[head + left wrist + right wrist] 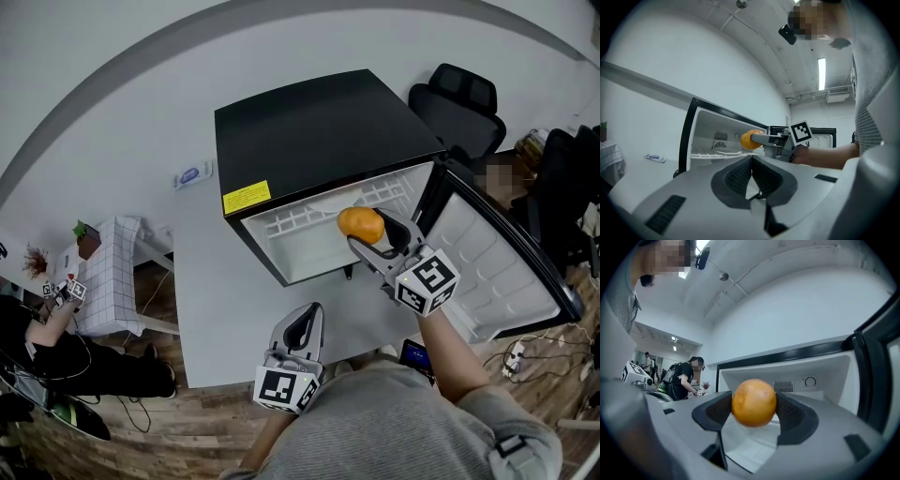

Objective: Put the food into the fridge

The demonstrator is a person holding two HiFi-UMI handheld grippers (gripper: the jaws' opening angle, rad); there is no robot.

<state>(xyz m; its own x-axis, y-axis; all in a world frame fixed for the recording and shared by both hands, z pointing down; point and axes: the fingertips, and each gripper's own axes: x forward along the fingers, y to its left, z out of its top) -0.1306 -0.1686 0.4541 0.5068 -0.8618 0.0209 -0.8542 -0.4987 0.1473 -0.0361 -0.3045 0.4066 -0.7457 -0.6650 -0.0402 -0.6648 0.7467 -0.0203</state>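
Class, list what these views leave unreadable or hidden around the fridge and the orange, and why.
- Yellow label on the fridge, head view: print too small to read.
- Small blue-and-white item beside the fridge, head view: too small to identify.
- Dial at the fridge's back wall, right gripper view: markings too small.
- Fridge interior behind the orange, right gripper view: hidden by the orange.

fridge (309,122): 1
orange (360,223): 1
tools: 2, i.e. left tool (306,323) + right tool (373,232)
marker cubes (428,281): 2, one per tool
bench (211,281): 1
small blue/white item (192,175) on bench: 1
office chair (459,103): 1 sure; poss. 2nd at rt edge, can't tell
side table (108,272) w/ grid cloth: 1
people excl. wearer: 1 person (52,352) by side table; more far back in right gripper view, count unclear
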